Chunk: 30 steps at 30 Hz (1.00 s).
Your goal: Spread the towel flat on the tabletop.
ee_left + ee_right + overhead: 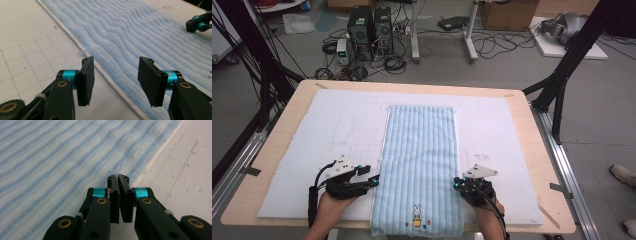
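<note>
A light blue ribbed towel (419,150) lies flat and lengthwise on the white mat (337,125), with a small rabbit motif (416,216) at its near end. My left gripper (371,175) sits just off the towel's left edge, near the front. Its jaws stand open over the hem of the towel (130,30), with nothing between the pads of the left gripper (117,60). My right gripper (457,182) is at the towel's right edge. In the right gripper view its jaws (118,176) are pressed together at the towel's (62,152) hem, with no cloth visible between them.
The mat covers most of a wooden table (537,150). Beyond the table's far edge stand computer towers (369,27) among loose cables. Black frame legs (562,75) rise at both sides. A person's shoe (624,175) rests on the floor at the right.
</note>
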Available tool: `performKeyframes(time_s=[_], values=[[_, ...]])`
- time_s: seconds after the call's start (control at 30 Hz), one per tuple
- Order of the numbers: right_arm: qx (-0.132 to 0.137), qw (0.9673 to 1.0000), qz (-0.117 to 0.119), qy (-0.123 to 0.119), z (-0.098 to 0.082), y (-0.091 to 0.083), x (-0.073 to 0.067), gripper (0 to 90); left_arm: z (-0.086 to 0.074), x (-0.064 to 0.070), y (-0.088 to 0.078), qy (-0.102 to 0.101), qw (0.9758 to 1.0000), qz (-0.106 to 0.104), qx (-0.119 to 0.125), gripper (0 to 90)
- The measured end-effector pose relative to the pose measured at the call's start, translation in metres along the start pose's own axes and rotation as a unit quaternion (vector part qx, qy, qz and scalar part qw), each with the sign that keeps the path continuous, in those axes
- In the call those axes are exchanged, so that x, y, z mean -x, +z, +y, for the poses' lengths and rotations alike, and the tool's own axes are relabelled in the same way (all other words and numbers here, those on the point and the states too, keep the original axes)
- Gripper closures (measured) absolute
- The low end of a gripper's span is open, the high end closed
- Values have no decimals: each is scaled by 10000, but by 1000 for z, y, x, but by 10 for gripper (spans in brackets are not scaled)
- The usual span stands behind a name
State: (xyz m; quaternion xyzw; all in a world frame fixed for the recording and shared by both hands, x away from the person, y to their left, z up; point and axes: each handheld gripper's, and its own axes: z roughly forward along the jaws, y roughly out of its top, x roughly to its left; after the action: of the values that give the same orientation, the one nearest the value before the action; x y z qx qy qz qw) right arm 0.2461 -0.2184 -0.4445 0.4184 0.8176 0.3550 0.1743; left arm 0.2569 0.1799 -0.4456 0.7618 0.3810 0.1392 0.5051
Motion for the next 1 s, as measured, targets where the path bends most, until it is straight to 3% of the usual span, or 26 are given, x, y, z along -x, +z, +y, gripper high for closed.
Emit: performKeyframes(time_s=[0.07,0.13,0.2,0.27,0.5,0.67,0.73,0.83,1.0], values=[[51,10000,21,30,-2,-1,1,836,0,-2,-1,-6,10000,-7,76,443],[100,9999,-3,62,-2,-3,1,744,1,-5,-2,-81,9998,13,174,425],[441,9988,149,155,-1,-5,2,633,2,-9,-2,-100,9997,32,225,402],[679,9975,118,140,-1,-5,3,559,3,-12,-2,-109,9996,39,241,395],[782,9967,-5,235,7,0,11,409,11,-21,1,-155,9990,-19,410,381],[757,9969,68,221,17,10,20,428,20,-30,10,-202,9985,13,503,333],[702,9974,89,102,22,13,22,506,25,-34,16,-215,9985,-1,513,281],[602,9978,259,-93,29,18,24,592,30,-37,23,-53,9978,-27,668,195],[325,9981,298,-419,38,30,25,647,37,-41,32,-70,9972,-23,746,202]])
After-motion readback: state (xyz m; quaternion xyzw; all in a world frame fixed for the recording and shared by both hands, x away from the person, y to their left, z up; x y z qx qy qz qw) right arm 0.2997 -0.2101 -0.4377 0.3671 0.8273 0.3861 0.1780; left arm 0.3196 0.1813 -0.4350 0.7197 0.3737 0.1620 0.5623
